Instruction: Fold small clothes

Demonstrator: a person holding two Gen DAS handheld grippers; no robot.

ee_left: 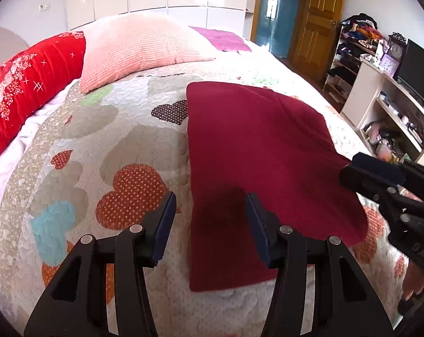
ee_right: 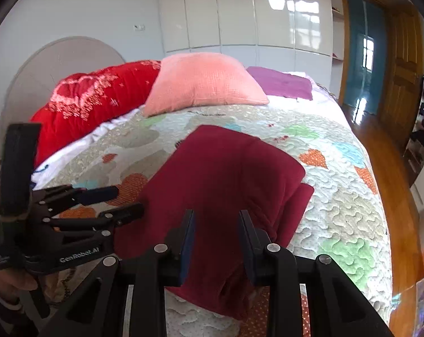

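Observation:
A dark red garment [ee_left: 254,151] lies folded flat on the heart-patterned quilt [ee_left: 113,146]; it also shows in the right wrist view [ee_right: 220,174]. My left gripper [ee_left: 210,224] is open above the garment's near left edge, empty. It shows at the left of the right wrist view [ee_right: 127,202], fingers apart beside the cloth's left edge. My right gripper [ee_right: 216,241] is open over the garment's near end. In the left wrist view it [ee_left: 352,168] reaches in from the right at the garment's right edge.
A pink pillow [ee_left: 139,50], a red bolster [ee_left: 29,84] and a folded purple cloth [ee_left: 220,39] lie at the head of the bed. A white shelf unit with a TV [ee_left: 417,67] stands at the right. White wardrobes and a wooden door [ee_right: 403,64] are behind.

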